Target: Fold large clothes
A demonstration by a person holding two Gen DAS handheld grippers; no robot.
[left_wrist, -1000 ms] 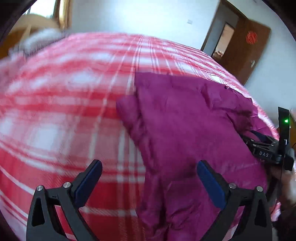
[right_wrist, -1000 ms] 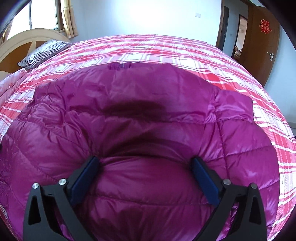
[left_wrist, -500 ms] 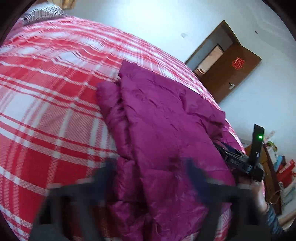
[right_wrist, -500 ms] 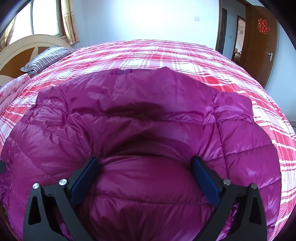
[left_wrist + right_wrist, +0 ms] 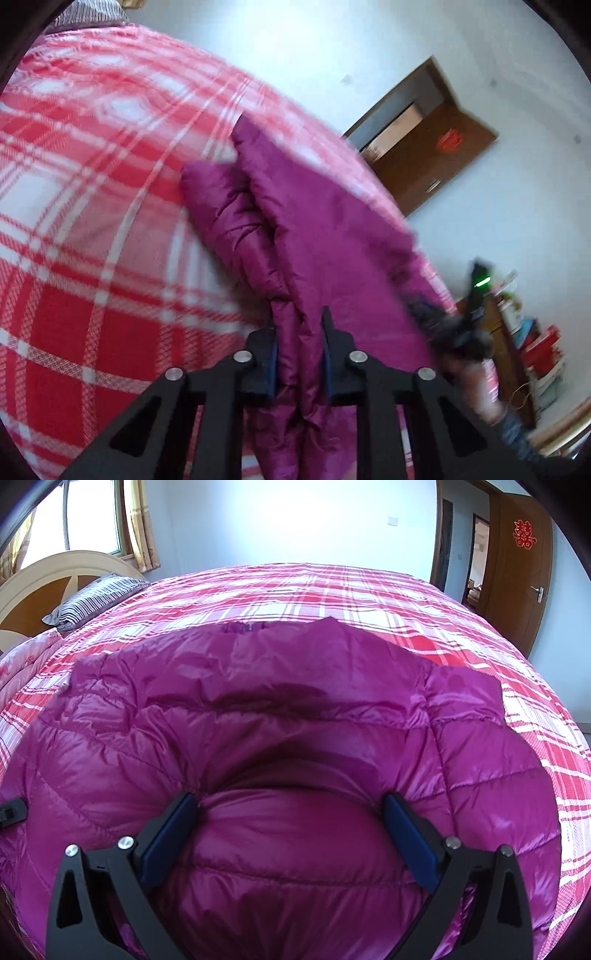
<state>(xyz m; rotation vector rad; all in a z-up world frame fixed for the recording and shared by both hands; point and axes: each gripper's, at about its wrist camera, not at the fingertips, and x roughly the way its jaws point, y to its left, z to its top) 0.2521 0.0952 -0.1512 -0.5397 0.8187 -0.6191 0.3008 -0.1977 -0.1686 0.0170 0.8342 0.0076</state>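
The magenta down jacket (image 5: 295,709) lies spread on the red plaid bedspread (image 5: 332,587). The left gripper (image 5: 299,325) is closing, its 2 jaws nearly together and pinching a bunched fold of the jacket's edge. The right gripper (image 5: 291,812) has its jaws spread wide, a puffy bulge of the jacket filling the gap between its blue pads (image 5: 406,834). A striped pillow (image 5: 96,598) sits far ahead to its left.

You are working over a bed covered in a red, pink and white plaid sheet (image 5: 369,590). A striped pillow (image 5: 96,598) is lying at the far left against a curved wooden headboard (image 5: 44,579). Daylight is coming through the curtained window (image 5: 92,520) above it. A brown door (image 5: 521,565) bearing a red ornament (image 5: 524,533) is standing open at the far right in pale walls.
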